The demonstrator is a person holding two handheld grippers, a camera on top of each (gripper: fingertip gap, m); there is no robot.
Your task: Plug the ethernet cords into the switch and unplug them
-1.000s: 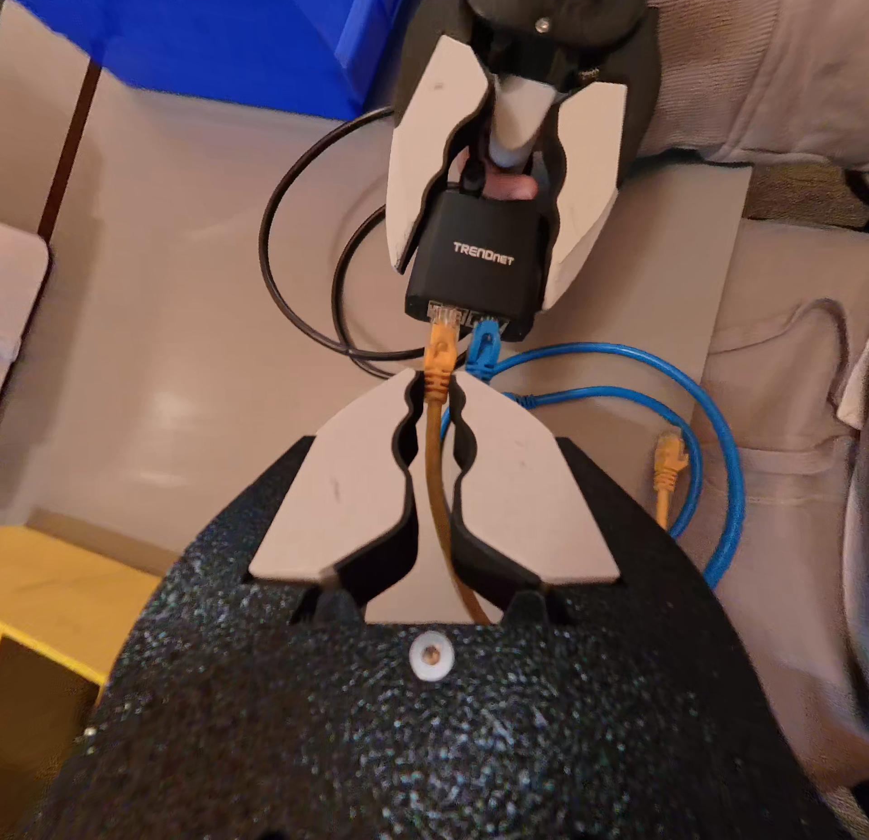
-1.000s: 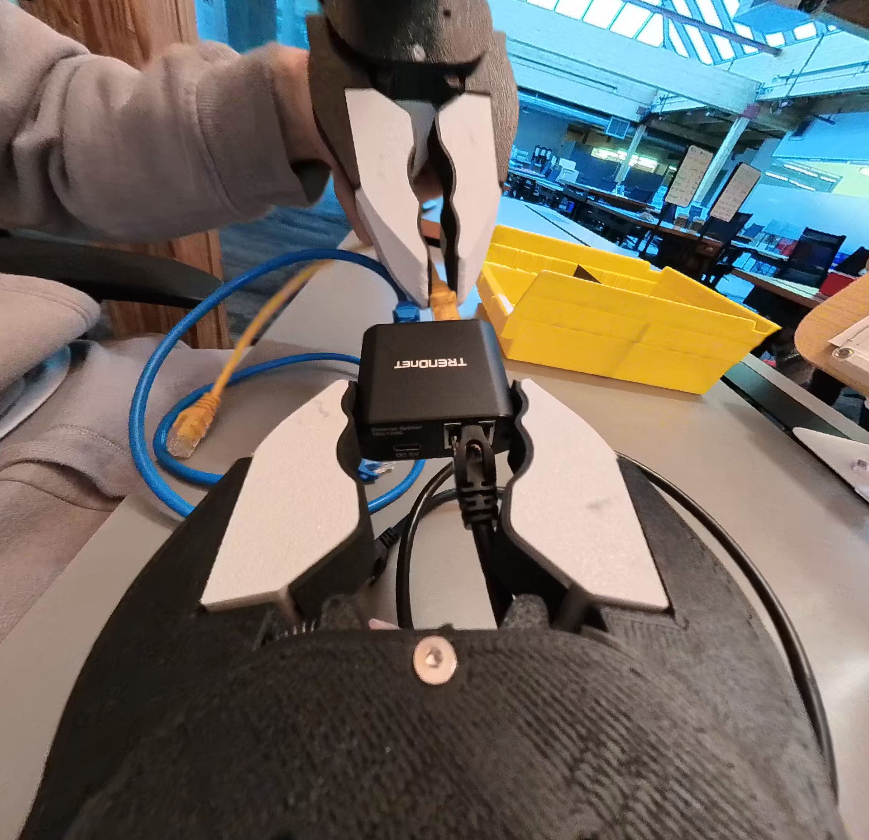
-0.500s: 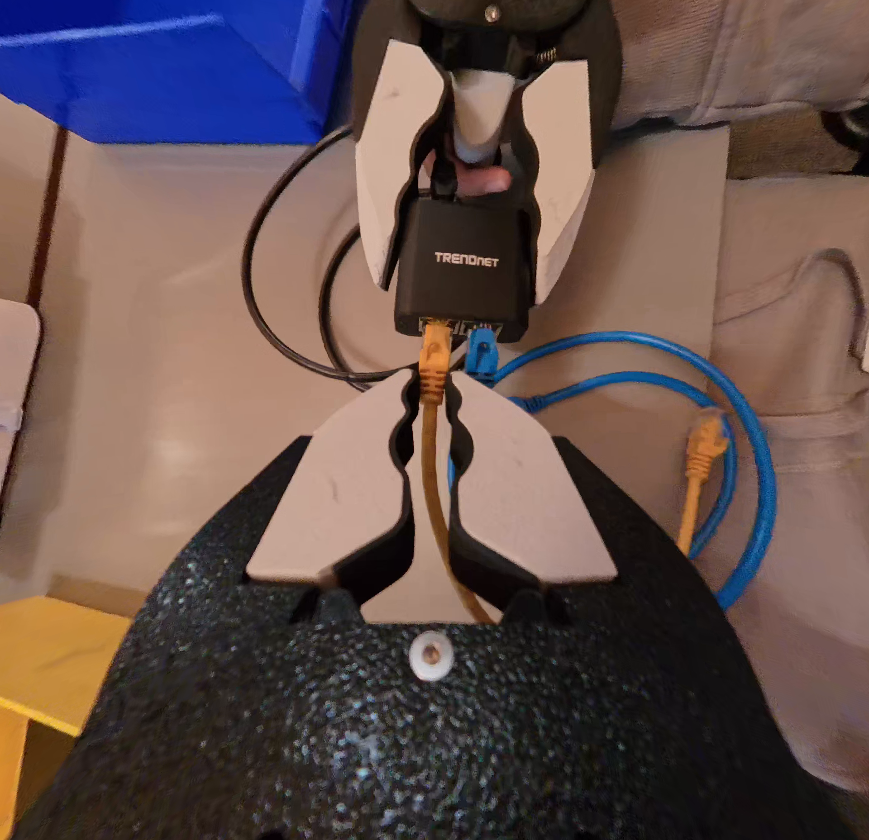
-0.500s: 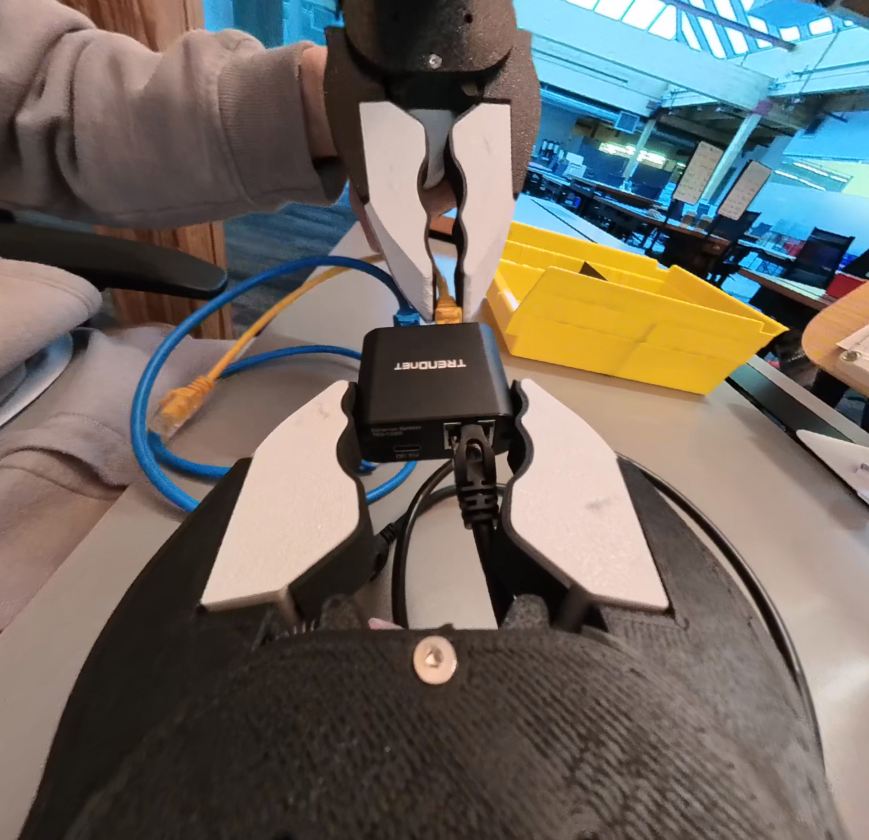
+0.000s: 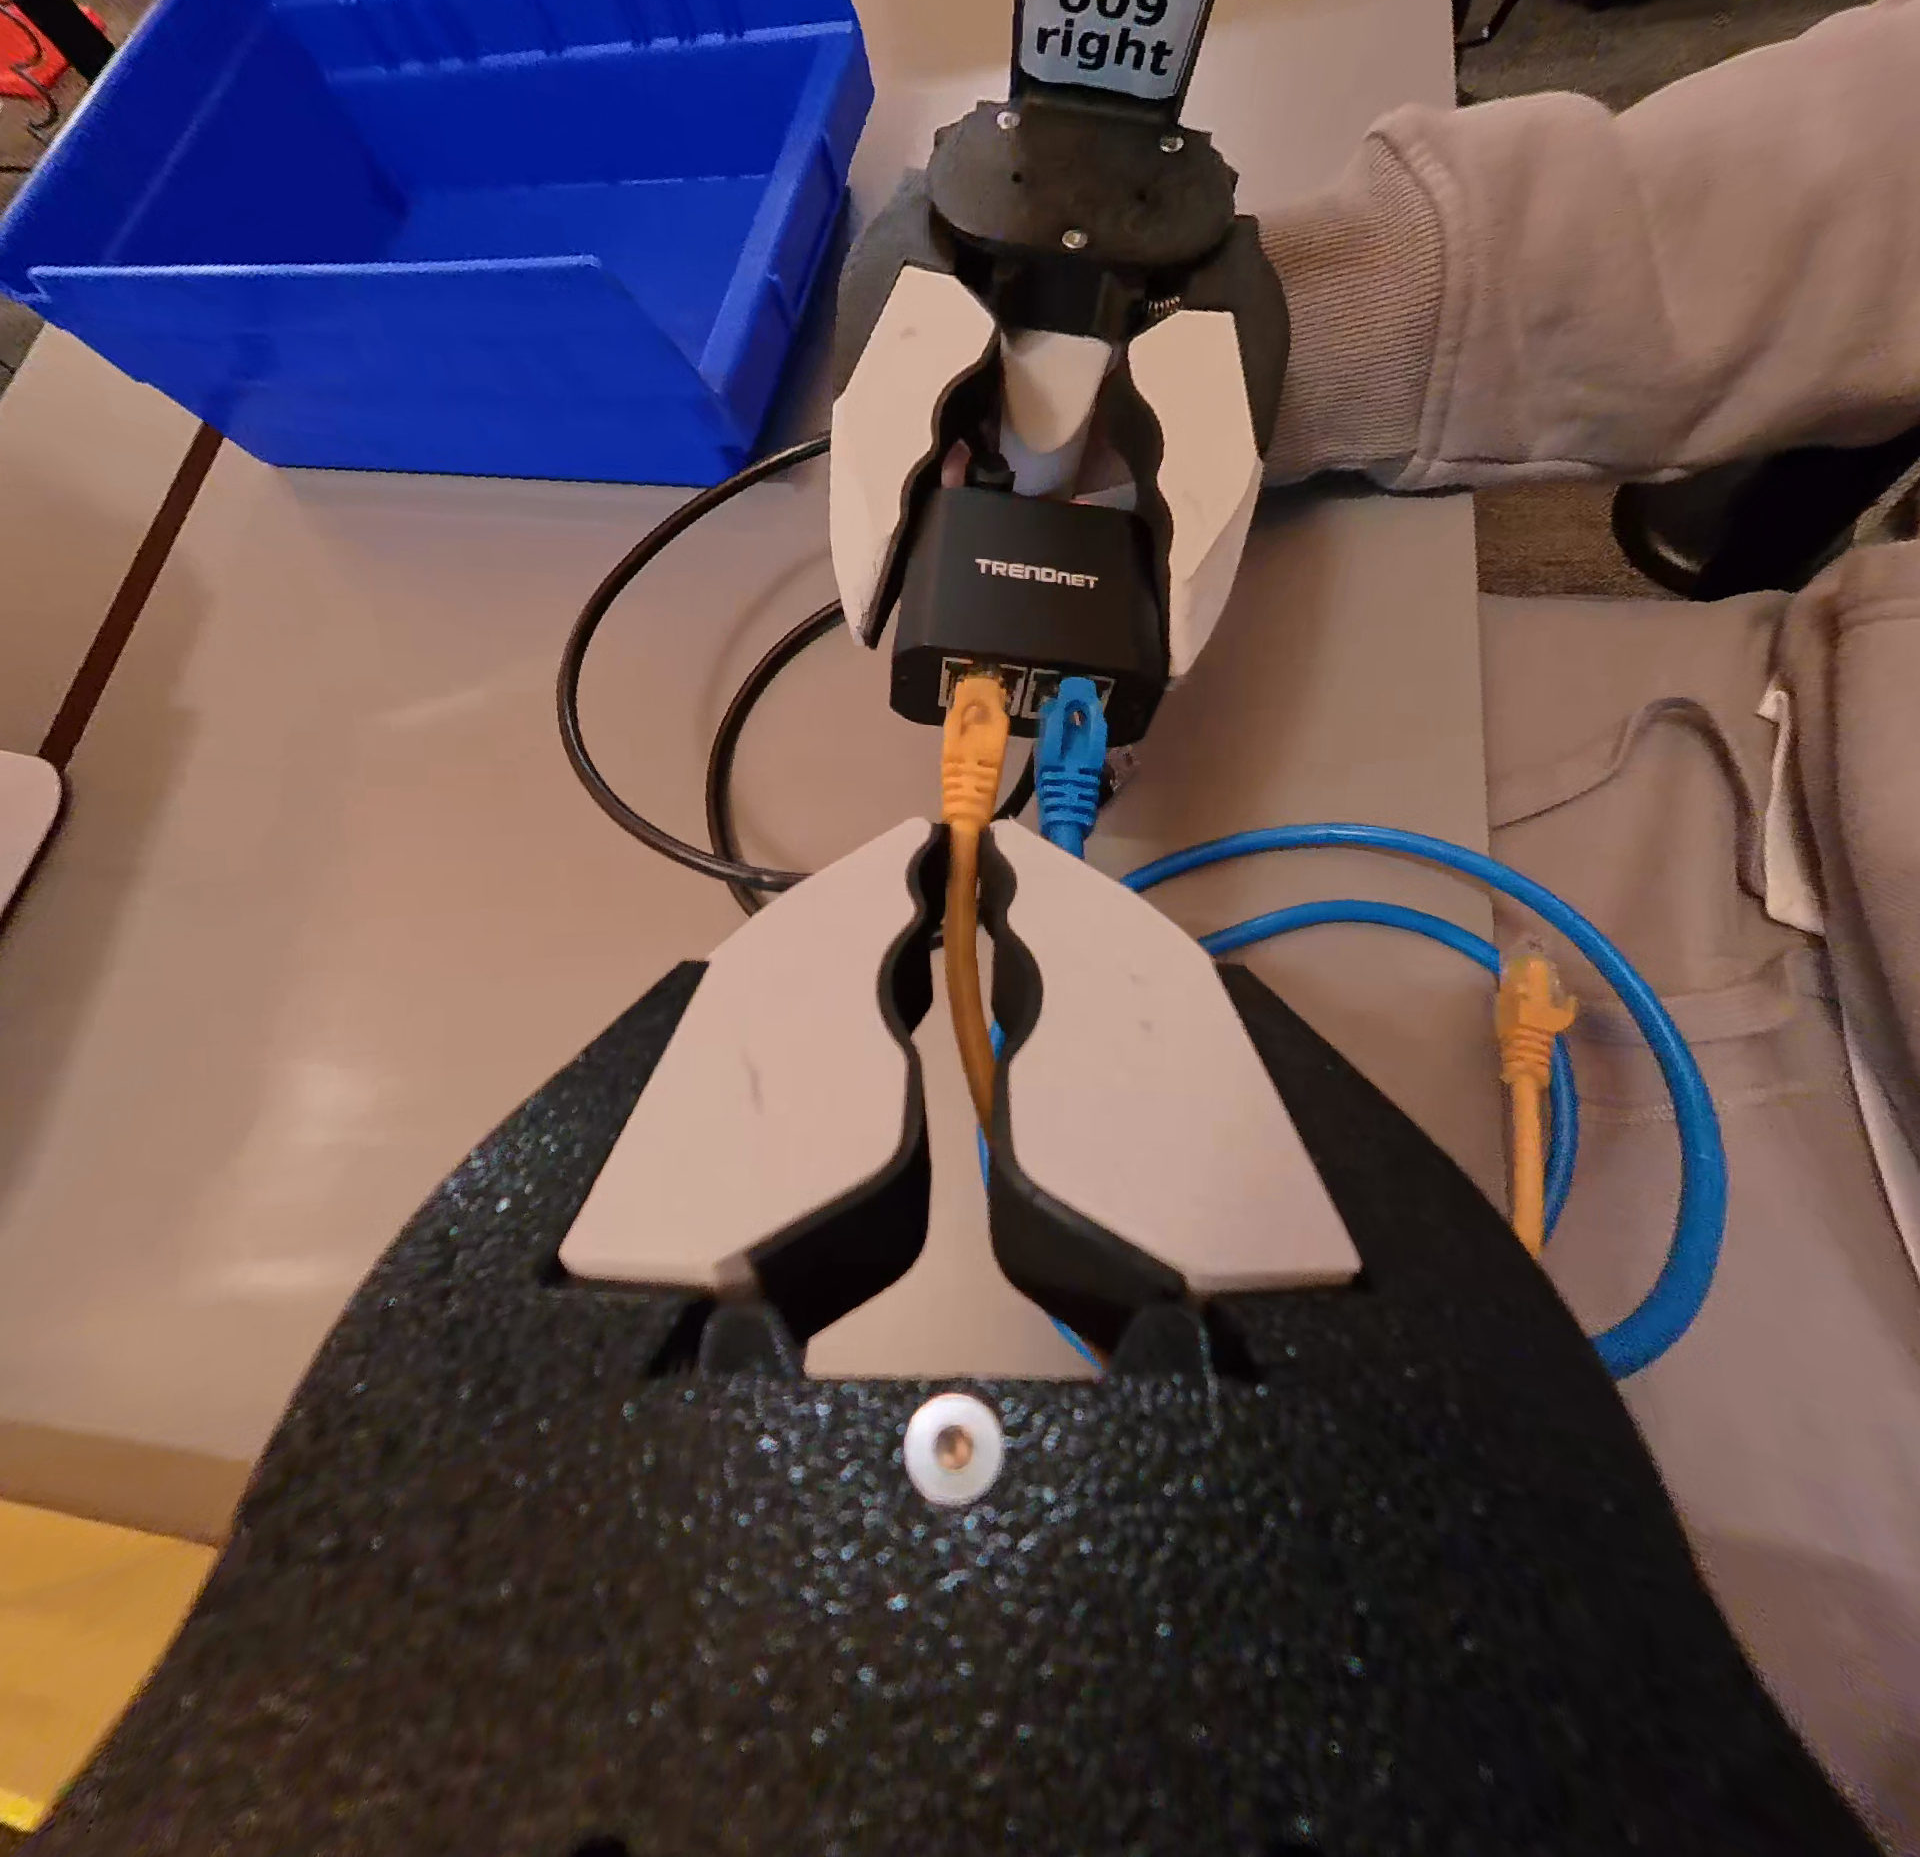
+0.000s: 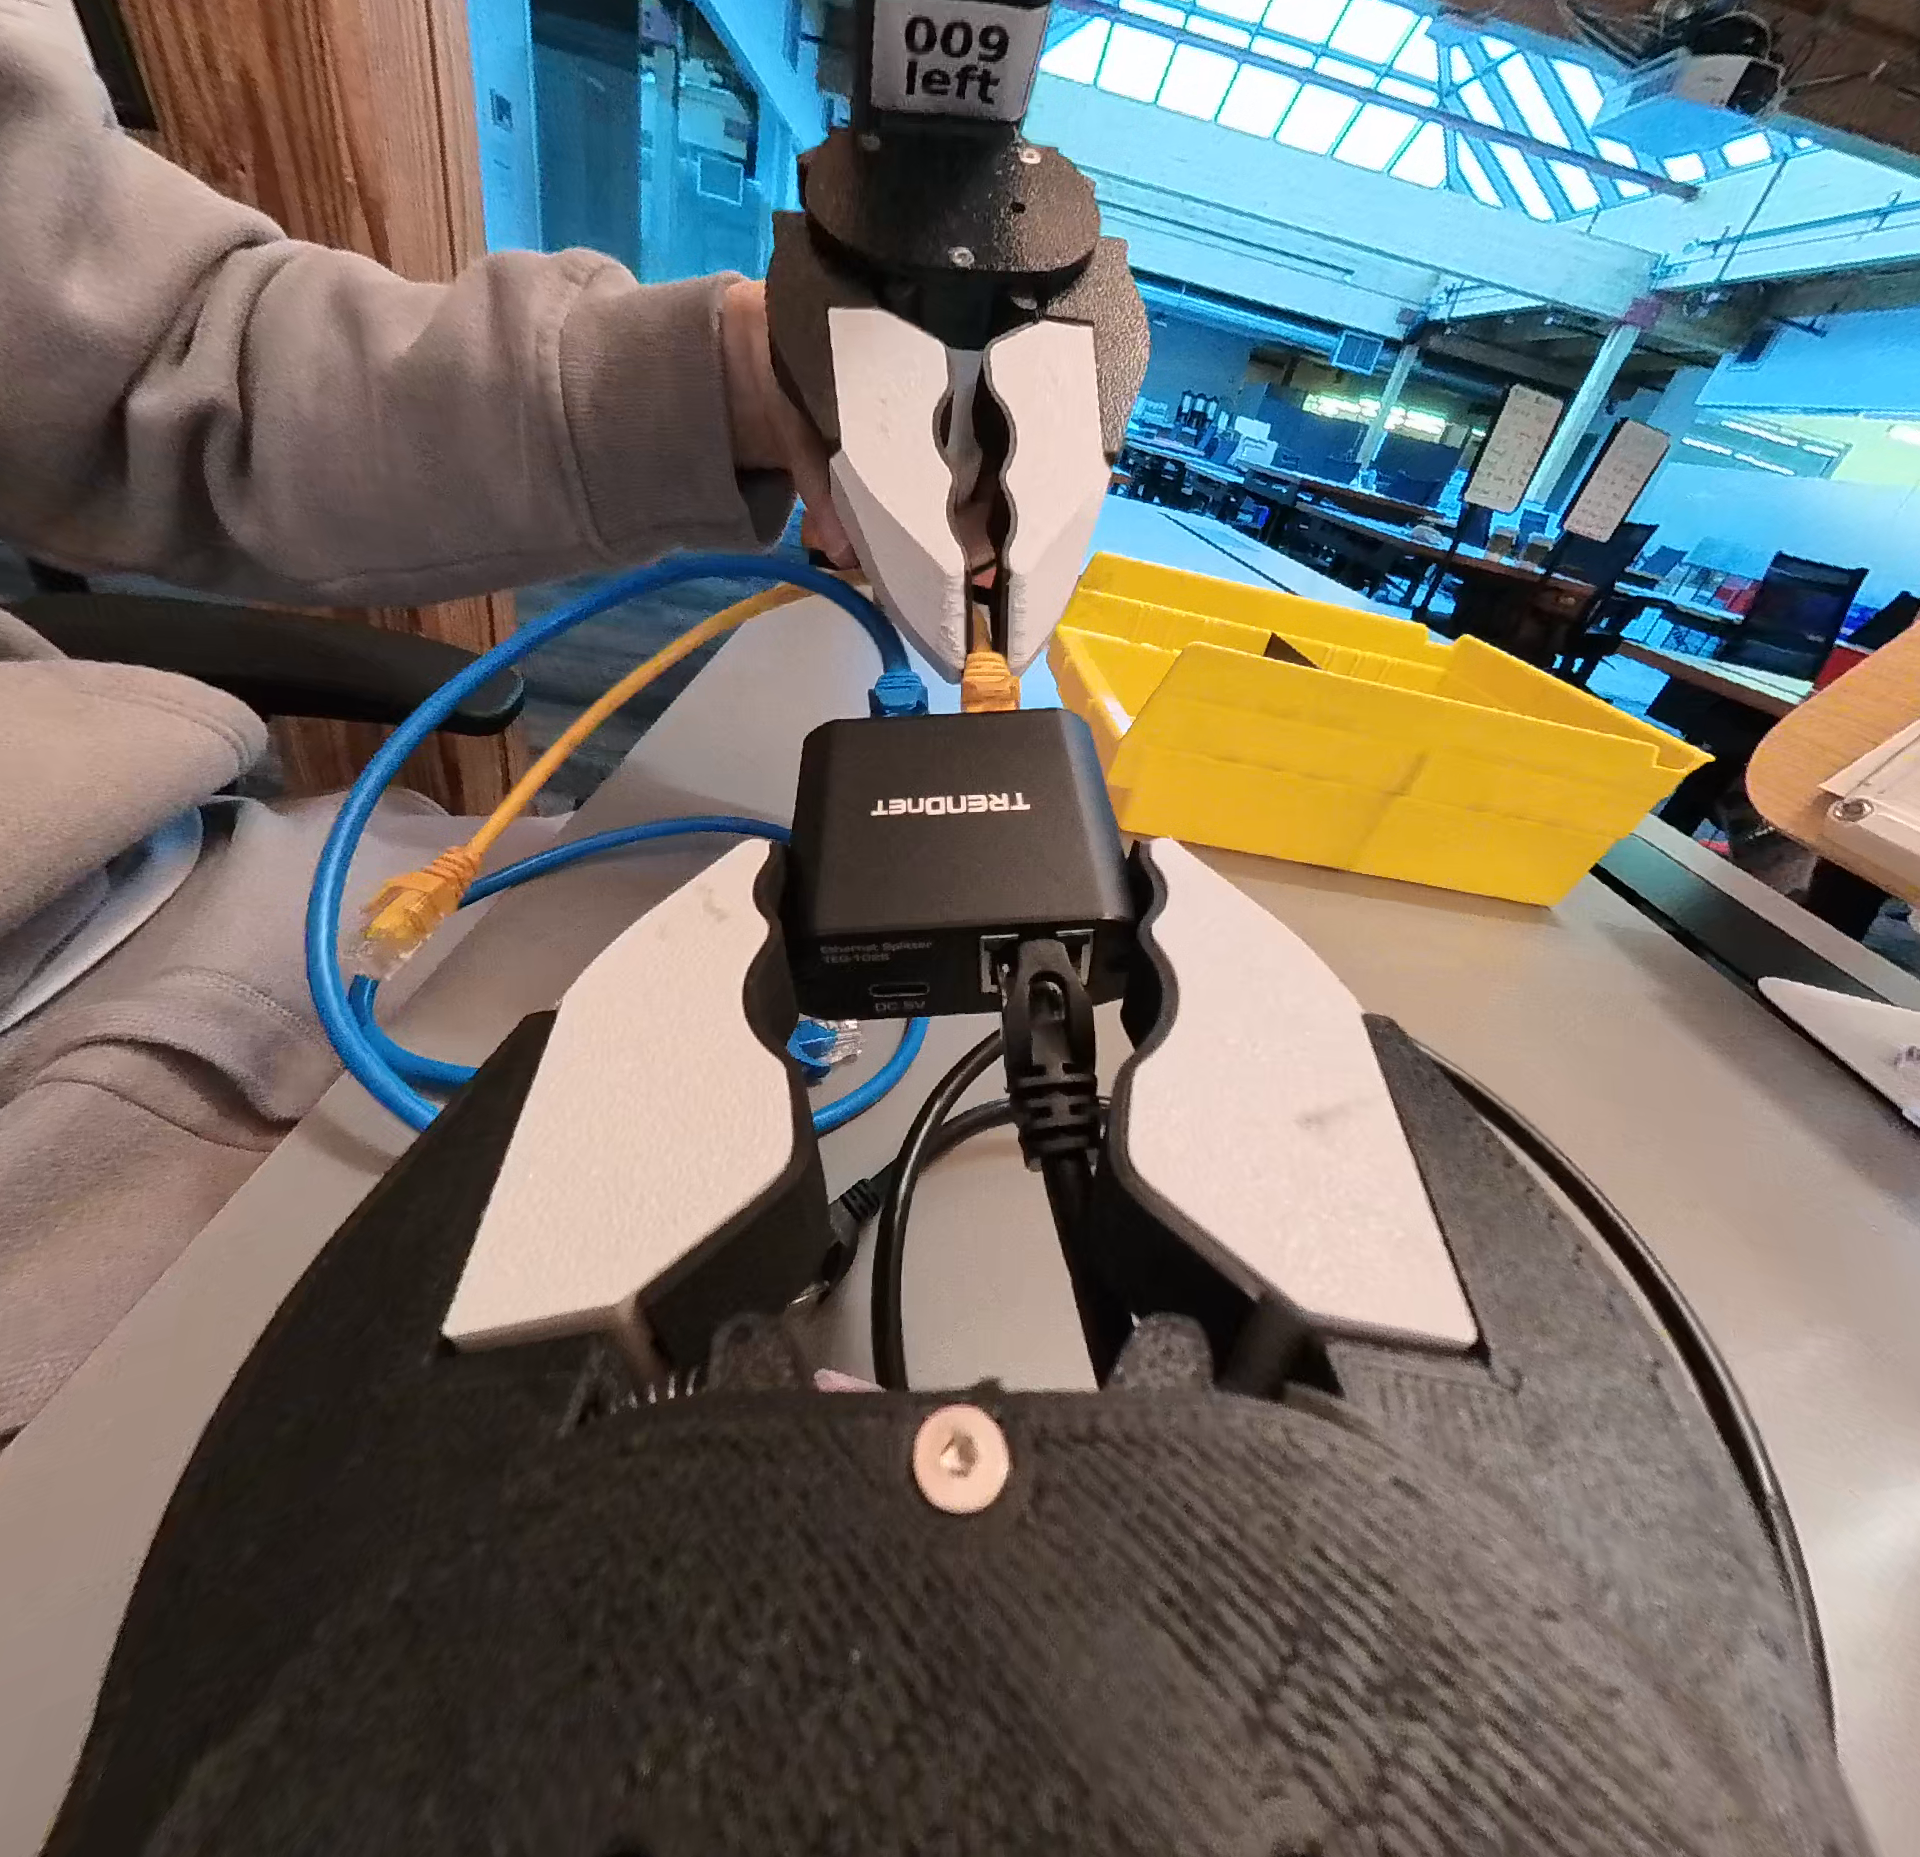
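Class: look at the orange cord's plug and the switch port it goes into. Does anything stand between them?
Nothing visible does. The orange plug already sits in the switch port, beside the blue plug; the left hand-held gripper grips its cord just behind.

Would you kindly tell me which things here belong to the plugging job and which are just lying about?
Job:
switch, held by right tongs
orange cord, plugged in, gripped by left tongs
blue cord, plugged in
black cord, plugged in

Lying about:
blue bin
yellow bin
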